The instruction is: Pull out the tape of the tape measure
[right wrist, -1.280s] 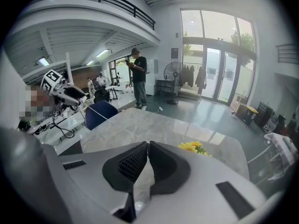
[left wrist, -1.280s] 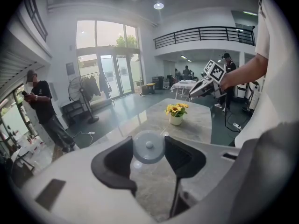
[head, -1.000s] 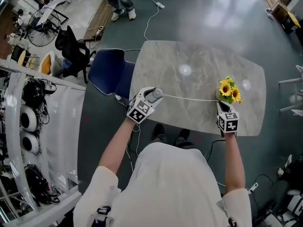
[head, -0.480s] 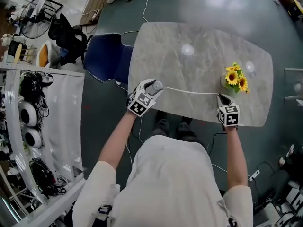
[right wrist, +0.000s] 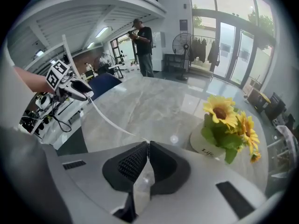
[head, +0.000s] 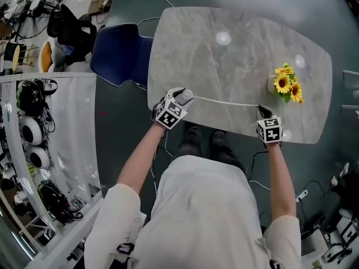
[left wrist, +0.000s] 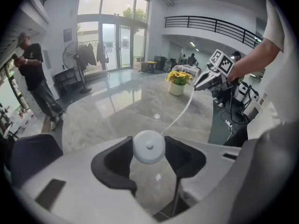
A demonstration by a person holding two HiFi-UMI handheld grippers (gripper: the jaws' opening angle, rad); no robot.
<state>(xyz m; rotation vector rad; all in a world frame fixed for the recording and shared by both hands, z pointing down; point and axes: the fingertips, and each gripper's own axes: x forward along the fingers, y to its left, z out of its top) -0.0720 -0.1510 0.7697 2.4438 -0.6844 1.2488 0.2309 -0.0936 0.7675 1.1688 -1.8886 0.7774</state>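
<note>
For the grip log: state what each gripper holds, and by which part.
Left gripper clamps the tape measure by its round case's sides; right gripper pinches the tape at its free end.

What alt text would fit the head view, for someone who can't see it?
From above: a person holds a white tape stretched between two grippers over a grey marble table. The left gripper holds the round tape measure case; the right gripper pinches the tape's end, beside a pot of sunflowers.
</note>
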